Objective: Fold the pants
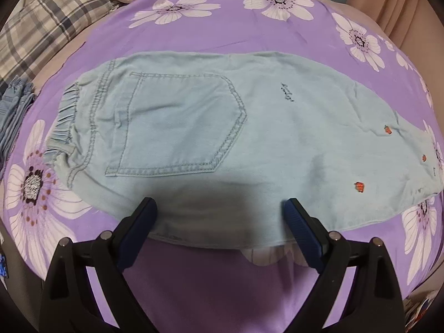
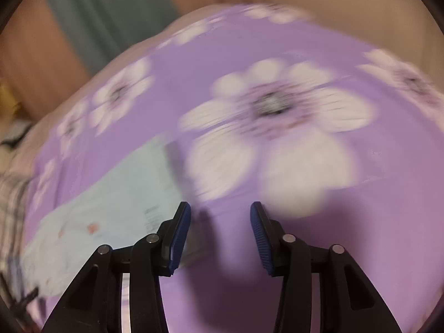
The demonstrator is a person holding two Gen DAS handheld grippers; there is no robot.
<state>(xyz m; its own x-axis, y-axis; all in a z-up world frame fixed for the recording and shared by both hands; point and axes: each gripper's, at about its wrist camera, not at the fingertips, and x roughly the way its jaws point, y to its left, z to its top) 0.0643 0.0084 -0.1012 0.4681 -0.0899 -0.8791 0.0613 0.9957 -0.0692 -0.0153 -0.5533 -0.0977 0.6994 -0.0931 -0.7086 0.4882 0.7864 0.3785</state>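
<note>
Light blue pants lie flat on a purple flowered sheet, folded lengthwise, waistband at the left, leg ends at the right, back pocket up. My left gripper is open and empty, its fingers over the pants' near edge. In the blurred right wrist view, my right gripper is open and empty above the sheet, just right of the pants' leg end.
A plaid pillow lies at the back left. Folded blue clothes sit at the left edge of the sheet. Pink bedding lies beyond the sheet at the right.
</note>
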